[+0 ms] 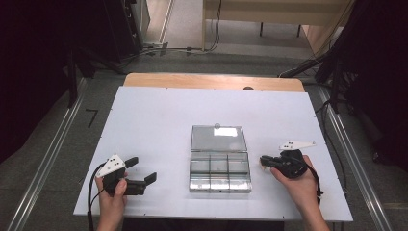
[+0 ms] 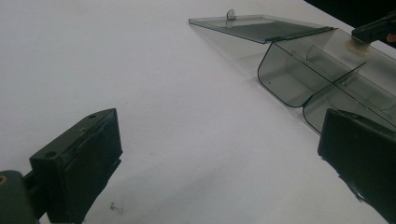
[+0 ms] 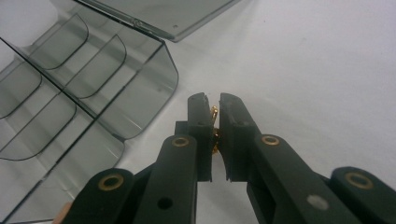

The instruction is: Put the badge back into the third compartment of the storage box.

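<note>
Small gold piece (image 3: pixel 214 126), frame centre, clamped between right gripper (image 3: pixel 213 105) jaws, just beside open clear box (image 1: pixel 220 166) w/ dividers, mid-table. Left gripper (image 1: pixel 143 169), lower left, jaws wide apart, nothing in them, resting on white table (image 1: pixel 154 120).

— Stock count, table: what have you got?

— One white table (image 1: pixel 159 125). One clear compartment box (image 1: pixel 220 169), lid (image 1: pixel 218 138) open: six compartments, two rows of three.

— Tools?

— Two grippers, both mine: one left gripper (image 1: pixel 142 174), one right gripper (image 1: pixel 264 161). Two black jaws apiece, four in all.

— Small items?

— One small gold piece (image 3: pixel 214 126), between my right gripper's jaws. Too small to tell more.
</note>
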